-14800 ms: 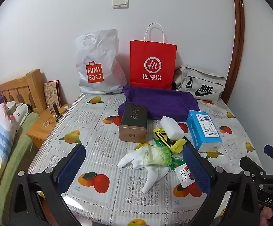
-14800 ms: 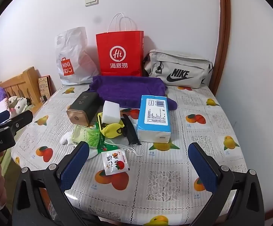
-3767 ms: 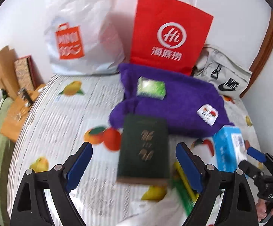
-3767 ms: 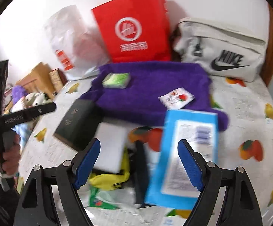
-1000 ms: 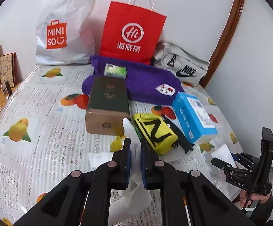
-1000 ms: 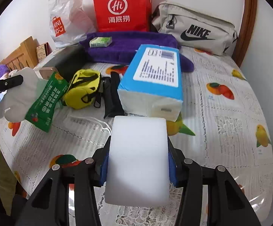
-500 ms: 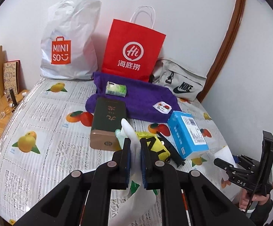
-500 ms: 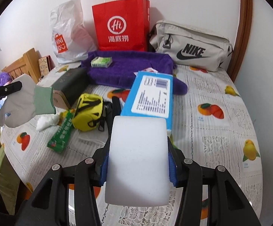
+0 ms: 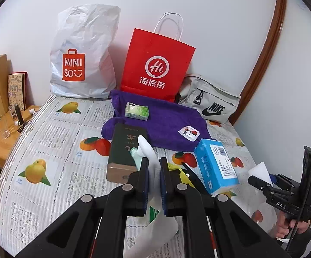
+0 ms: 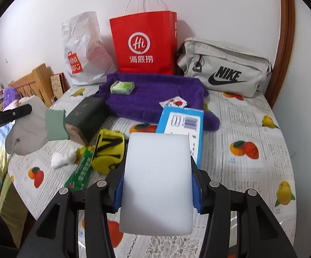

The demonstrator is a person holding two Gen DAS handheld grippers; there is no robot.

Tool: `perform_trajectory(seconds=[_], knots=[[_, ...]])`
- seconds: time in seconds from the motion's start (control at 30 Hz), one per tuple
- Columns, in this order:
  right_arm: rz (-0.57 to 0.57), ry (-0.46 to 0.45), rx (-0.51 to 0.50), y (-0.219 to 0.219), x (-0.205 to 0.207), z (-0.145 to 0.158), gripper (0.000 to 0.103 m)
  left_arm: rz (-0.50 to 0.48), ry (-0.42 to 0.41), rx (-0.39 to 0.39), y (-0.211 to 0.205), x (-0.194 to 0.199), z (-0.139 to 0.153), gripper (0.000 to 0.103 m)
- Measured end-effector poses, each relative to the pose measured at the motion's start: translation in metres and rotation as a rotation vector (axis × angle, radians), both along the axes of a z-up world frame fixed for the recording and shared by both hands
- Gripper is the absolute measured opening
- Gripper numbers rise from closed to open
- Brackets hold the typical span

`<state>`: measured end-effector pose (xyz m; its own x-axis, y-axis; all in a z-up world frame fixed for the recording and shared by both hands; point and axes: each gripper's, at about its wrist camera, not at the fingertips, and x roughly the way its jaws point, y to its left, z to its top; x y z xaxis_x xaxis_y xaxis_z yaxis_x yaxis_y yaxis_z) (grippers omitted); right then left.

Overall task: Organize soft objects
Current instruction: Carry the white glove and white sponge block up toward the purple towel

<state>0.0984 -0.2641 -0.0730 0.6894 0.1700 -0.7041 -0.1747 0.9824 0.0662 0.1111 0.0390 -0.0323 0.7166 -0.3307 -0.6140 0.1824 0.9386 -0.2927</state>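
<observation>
Brightness: I see both views evenly bright, indoor light, colours clean.
Shadows: soft ones on the wall just behind the red bag (image 9: 157,64) and the white bag (image 9: 83,58).
Glare: I find a pale sheen on the cloth (image 10: 252,116), right of the red bag.
Distortion: strong fisheye; door frame (image 9: 269,43) right of the red bag bows, corners go black.
Focus: sponge (image 10: 157,185) nearest my lens looks soft; print on the red bag stays sharp.

We are looking from both wrists, above the counter's (image 9: 48,133) near edge, angling down toward the far wall; both views are sharing the red bag (image 9: 155,64) (image 10: 143,43) and purple towel (image 9: 168,124) (image 10: 153,99).
</observation>
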Motion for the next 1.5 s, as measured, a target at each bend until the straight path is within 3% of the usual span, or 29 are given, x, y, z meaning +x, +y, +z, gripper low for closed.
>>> perform_trajectory(seconds=[0.6, 1.17, 1.5], knots=[[-0.03, -0.014, -0.008, -0.002, 0.072, 0.018, 0.049, -0.002, -0.014, 0.013, -0.01, 0.065, 0.024, 0.01], [-0.059, -0.015, -0.014, 0.004, 0.139, 0.024, 0.049, -0.053, 0.014, 0.018, -0.033, 0.139, 0.022, 0.01], [-0.062, -0.003, -0.017, 0.008, 0.173, 0.018, 0.049, -0.084, 0.055, 0.023, -0.05, 0.184, 0.007, 0.01]])
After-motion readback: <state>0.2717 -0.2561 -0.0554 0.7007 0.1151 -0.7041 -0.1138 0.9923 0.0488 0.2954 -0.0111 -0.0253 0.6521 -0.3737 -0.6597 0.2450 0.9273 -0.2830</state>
